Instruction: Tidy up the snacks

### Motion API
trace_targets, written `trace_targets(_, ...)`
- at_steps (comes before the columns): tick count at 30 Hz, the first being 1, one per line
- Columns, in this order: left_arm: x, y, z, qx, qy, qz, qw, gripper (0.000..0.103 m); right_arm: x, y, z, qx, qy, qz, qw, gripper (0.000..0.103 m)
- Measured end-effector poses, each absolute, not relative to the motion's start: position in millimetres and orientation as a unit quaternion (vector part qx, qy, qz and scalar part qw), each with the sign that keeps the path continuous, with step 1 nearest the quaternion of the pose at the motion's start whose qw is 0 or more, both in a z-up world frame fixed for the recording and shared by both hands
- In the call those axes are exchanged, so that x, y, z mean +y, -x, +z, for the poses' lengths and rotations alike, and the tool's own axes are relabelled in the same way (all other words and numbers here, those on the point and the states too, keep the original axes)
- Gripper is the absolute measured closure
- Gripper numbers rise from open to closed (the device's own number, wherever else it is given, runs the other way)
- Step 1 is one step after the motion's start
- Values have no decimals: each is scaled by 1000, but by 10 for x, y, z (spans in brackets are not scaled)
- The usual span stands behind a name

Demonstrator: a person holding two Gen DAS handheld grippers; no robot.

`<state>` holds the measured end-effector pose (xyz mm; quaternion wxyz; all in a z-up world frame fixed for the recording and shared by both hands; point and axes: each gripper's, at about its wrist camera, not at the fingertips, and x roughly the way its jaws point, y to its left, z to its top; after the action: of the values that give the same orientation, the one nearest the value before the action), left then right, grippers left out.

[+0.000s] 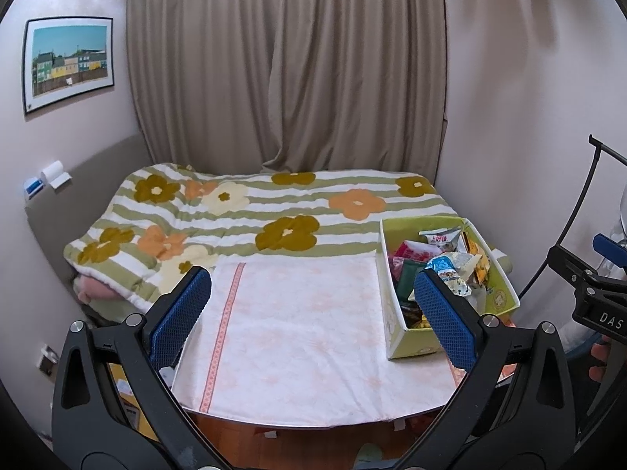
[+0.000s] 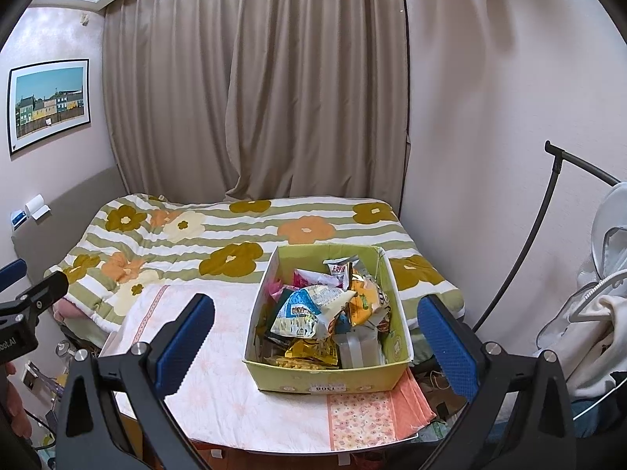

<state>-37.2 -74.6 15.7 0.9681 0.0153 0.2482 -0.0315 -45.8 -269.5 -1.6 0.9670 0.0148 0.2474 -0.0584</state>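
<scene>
Two hand-held grippers hovering over a cloth-covered surface (image 2: 219, 387), both spread wide and gripping nothing.
Left hand-held gripper (image 1: 313, 305) is hanging above bare cloth; right hand-held gripper (image 2: 315, 335) is framing the green box (image 2: 325, 376) of snack packets (image 2: 309, 309), sitting at the surface's 3 o'clock side.

A table (image 2: 219, 440) carries a white cloth (image 1: 298, 337) with an orange patterned stripe near its left edge. A green box (image 2: 333, 376) of snack packets stands on the cloth at the right, and behind the table lies a bed (image 1: 250, 211) under a flowered quilt.
</scene>
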Motion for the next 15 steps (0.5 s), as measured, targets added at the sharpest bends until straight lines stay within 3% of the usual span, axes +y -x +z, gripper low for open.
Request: trace_targets(15, -718, 323, 166, 252, -13, -32, 967, 0, -2715, 444, -13, 249, -15, -57, 967, 0)
